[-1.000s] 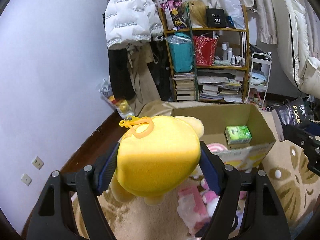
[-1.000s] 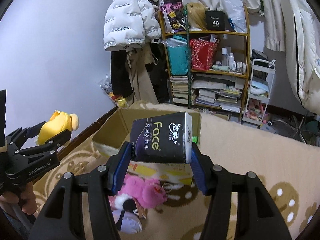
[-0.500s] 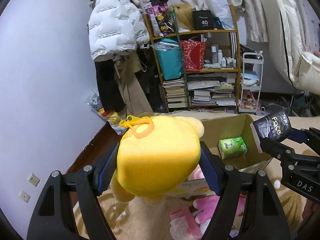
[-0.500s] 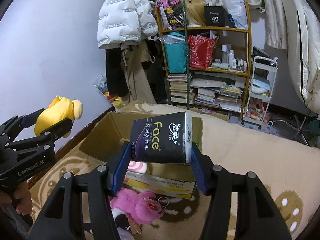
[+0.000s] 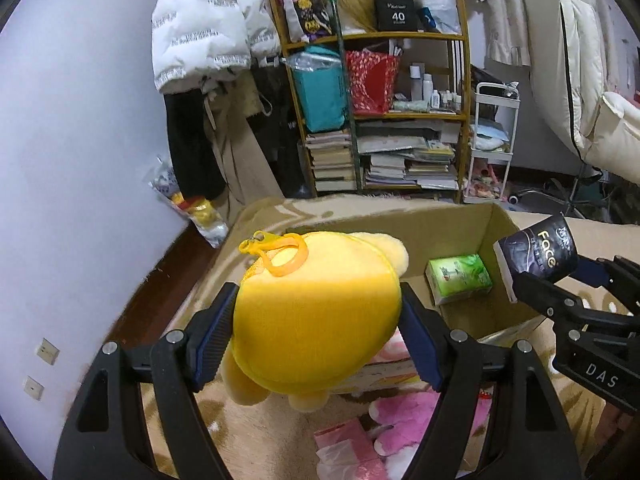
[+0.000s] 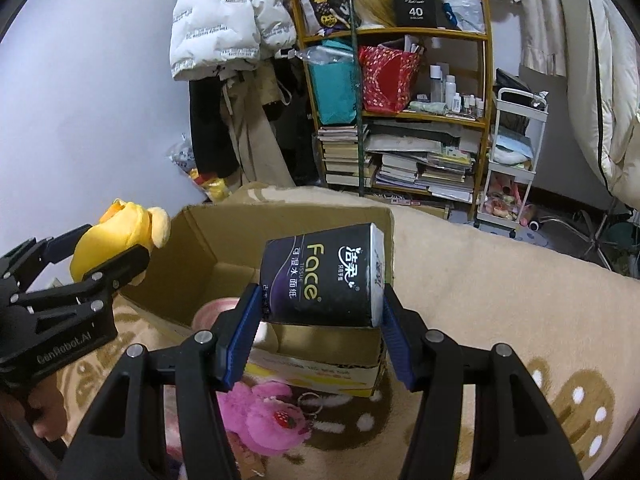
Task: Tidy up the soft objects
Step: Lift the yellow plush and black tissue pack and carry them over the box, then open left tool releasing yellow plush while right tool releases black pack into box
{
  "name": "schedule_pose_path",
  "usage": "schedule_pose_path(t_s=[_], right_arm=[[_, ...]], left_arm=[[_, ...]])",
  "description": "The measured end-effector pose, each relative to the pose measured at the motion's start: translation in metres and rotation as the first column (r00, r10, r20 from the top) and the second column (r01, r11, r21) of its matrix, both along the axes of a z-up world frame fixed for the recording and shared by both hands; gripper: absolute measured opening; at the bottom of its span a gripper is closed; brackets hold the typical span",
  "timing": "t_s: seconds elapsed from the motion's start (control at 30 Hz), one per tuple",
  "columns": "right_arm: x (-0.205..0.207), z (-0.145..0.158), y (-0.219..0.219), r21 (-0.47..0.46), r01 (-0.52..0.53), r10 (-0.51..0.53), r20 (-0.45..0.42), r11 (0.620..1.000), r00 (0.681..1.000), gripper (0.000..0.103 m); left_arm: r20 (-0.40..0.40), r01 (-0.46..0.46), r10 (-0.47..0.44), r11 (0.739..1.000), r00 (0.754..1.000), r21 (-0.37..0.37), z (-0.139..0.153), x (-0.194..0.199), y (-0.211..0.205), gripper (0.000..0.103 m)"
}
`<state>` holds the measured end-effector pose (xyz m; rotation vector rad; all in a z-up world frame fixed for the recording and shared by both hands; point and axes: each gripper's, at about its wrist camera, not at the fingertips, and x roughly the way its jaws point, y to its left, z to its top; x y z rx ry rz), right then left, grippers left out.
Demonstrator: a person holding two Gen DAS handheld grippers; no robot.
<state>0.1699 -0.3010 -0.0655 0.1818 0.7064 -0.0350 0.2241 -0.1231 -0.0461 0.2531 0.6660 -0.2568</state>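
Observation:
My left gripper [image 5: 316, 320] is shut on a yellow plush toy [image 5: 316, 312] with an orange clip loop, held just in front of the near wall of an open cardboard box [image 5: 400, 224]. My right gripper [image 6: 320, 316] is shut on a black tissue pack [image 6: 324, 276] marked "Face", hanging above the box [image 6: 224, 240]. A green tissue pack [image 5: 458, 278] lies inside the box. From the left wrist view the right gripper [image 5: 540, 272] and its black pack [image 5: 536, 252] show at the box's right edge. The yellow plush [image 6: 120, 240] shows at the left in the right wrist view.
A pink plush [image 6: 264, 416] and a pink packet [image 5: 344, 448] lie on the beige patterned rug [image 6: 500, 300] in front of the box. A crowded shelf [image 5: 384, 120], hanging coats [image 5: 208, 40] and a white cart [image 5: 494, 144] stand behind. The wall [image 5: 60, 160] is at the left.
Both grippers have moved forward and down towards the box, each keeping its load. The box now fills more of both views and the black pack hangs over its opening.

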Motion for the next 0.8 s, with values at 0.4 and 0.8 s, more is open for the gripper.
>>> schedule_pose_path(t_s=[0.4, 0.8], right_arm=[[-0.006, -0.014, 0.002, -0.025, -0.029, 0.028, -0.010, 0.999, 1.000, 0.062], [-0.014, 0.007, 0.005, 0.026, -0.032, 0.033, -0.010, 0.999, 0.999, 0.085]], left_arm=[[-0.038, 0.037, -0.035, 0.999, 0.999, 0.035, -0.015, 0.002, -0.002, 0.078], [-0.040, 0.006, -0.004, 0.999, 0.999, 0.052, -0.006, 0.001, -0.001, 0.098]])
